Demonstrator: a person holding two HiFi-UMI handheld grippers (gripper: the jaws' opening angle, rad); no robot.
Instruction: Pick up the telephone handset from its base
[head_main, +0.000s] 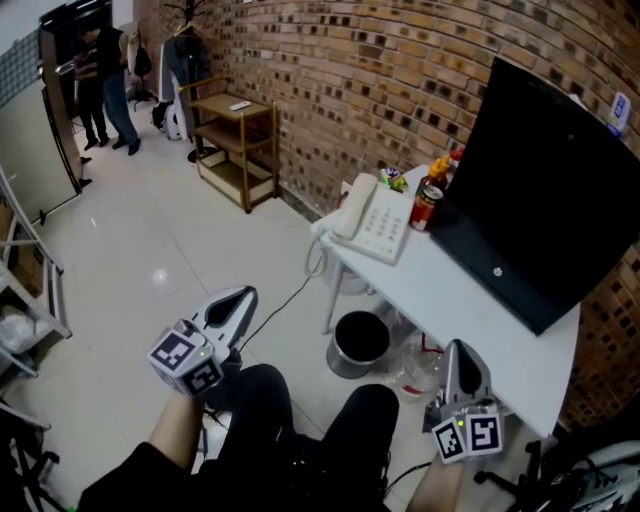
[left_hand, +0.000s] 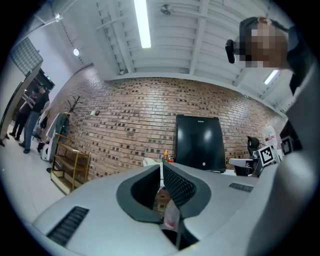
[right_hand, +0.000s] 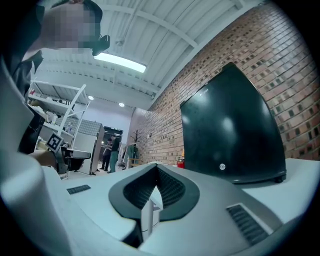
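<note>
On its base (head_main: 388, 226), the handset (head_main: 351, 207)

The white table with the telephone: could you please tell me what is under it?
A round black bin stands on the floor by the table edge, with something clear and crumpled beside it. The tabletop covers whatever lies further beneath.

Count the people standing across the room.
2. Both stand together in the head view's top-left corner: a person in jeans and a second person at their side. Others may be hidden.
</note>
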